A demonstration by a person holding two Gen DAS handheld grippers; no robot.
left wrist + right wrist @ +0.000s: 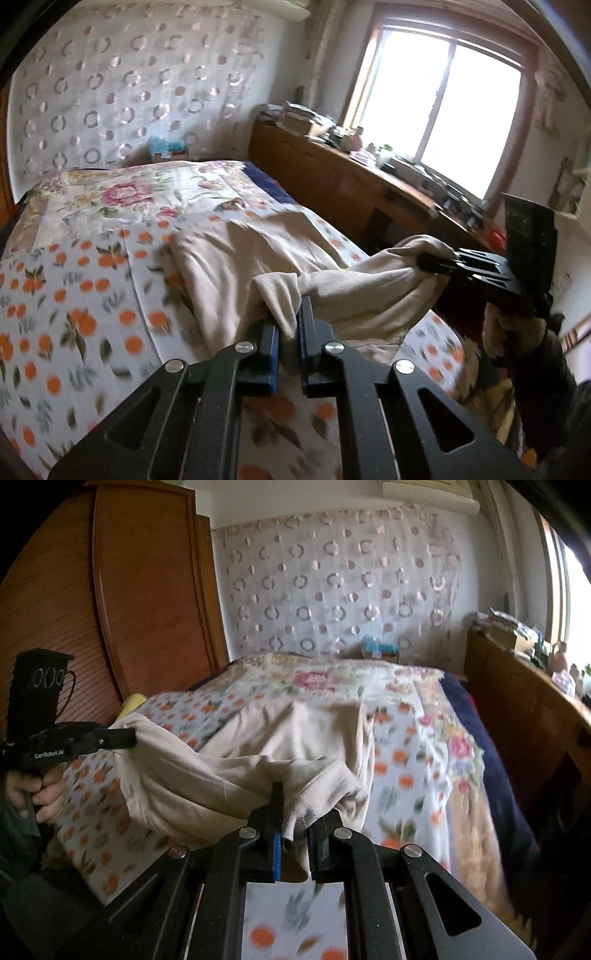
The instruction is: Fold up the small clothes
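Note:
A beige garment point(236, 254) lies on the bed, its near edge lifted off the cover and stretched between both grippers. In the left wrist view my left gripper point(289, 308) is shut on a bunched corner of the cloth. To the right, my right gripper point(428, 263) pinches the other corner. In the right wrist view my right gripper point(295, 806) is shut on a ribbed hem of the garment point(280, 734). My left gripper point(130, 738), held by a hand point(46, 794), grips the cloth at the far left. The far half of the garment still rests on the bed.
The bed point(74, 280) has an orange-and-flower print cover. A long wooden cabinet point(332, 177) with clutter on top runs along its right side under a bright window point(443, 103). A wooden wardrobe point(140, 590) stands left; a patterned curtain point(332, 583) hangs behind.

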